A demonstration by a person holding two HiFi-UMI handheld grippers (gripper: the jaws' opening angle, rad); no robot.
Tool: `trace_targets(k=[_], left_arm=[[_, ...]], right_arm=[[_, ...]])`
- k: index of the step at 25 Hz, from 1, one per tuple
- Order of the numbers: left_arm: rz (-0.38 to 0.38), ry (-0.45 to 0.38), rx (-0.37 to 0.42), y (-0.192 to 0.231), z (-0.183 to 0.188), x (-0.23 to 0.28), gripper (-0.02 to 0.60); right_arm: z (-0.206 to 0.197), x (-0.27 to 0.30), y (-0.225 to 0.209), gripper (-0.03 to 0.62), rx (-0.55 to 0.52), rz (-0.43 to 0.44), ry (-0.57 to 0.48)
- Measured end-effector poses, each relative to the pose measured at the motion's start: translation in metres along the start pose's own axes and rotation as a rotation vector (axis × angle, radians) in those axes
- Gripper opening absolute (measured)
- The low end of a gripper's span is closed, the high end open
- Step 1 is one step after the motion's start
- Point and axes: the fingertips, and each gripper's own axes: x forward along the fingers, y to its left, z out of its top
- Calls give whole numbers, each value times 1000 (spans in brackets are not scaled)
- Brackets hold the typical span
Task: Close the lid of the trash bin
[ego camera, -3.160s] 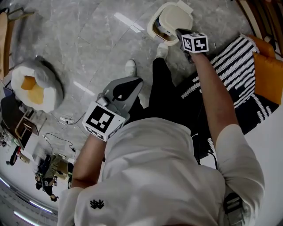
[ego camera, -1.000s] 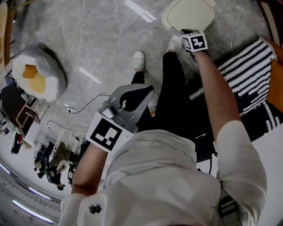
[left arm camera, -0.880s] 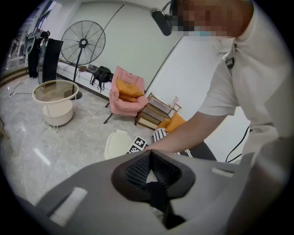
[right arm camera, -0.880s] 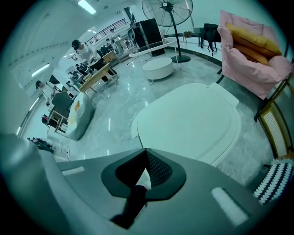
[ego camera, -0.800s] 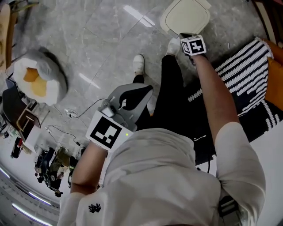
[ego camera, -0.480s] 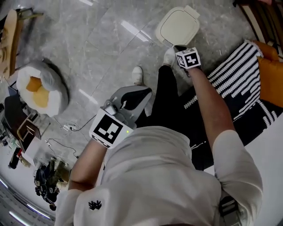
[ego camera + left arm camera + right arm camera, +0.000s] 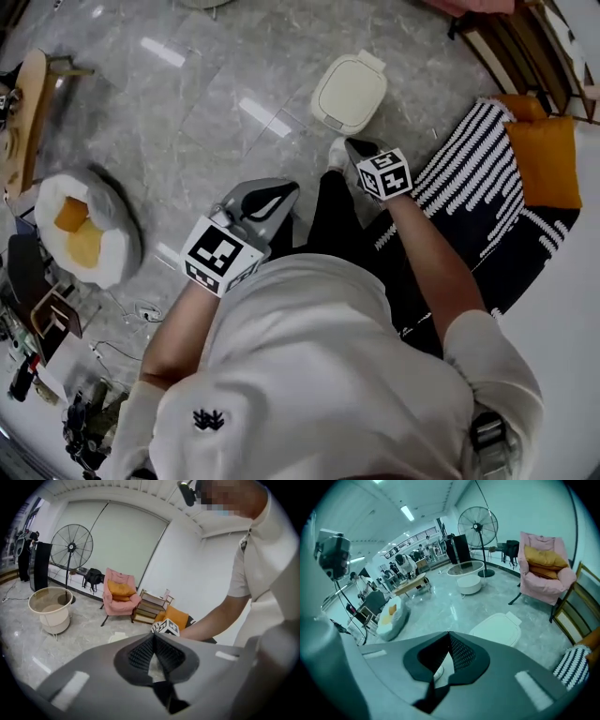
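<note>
The cream trash bin [image 7: 349, 92] stands on the marble floor with its lid flat down; in the right gripper view the trash bin [image 7: 497, 627] lies just past the jaws. My right gripper [image 7: 352, 146] hangs short of the bin, apart from it, jaws shut on nothing. My left gripper [image 7: 284, 187] is held near my body at the left, away from the bin. Its jaws are pressed together, empty. In the left gripper view the right gripper's marker cube [image 7: 165, 626] shows beyond the shut left gripper [image 7: 153, 636].
A striped rug [image 7: 469, 187] with an orange cushion [image 7: 544, 155] lies right of the bin. An egg-shaped floor cushion [image 7: 84, 230] sits far left. My shoe [image 7: 337, 152] is near the bin. A pink armchair [image 7: 543, 569], a standing fan [image 7: 477, 527] and a round tub [image 7: 50, 609] stand further off.
The lid, raised 3.2 s ago with the right gripper at it, lies flat. Over the last second the right gripper has drawn back from the bin toward me.
</note>
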Motion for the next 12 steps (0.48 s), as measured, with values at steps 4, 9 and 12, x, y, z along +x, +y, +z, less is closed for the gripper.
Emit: trace_targets(k=[4,9,12], left_arm=[[-7,-11,22,-7,6,-20,55],[-30,-16,69,-12,10,-41,55],[-35,-17,107,-14,10,-53,55]], right_arm=[[21,-55,46,0,-18,4,-80],[46,-115,87,0,-30,-20,-197],[57,-146,109,0,-40,-43,-261]])
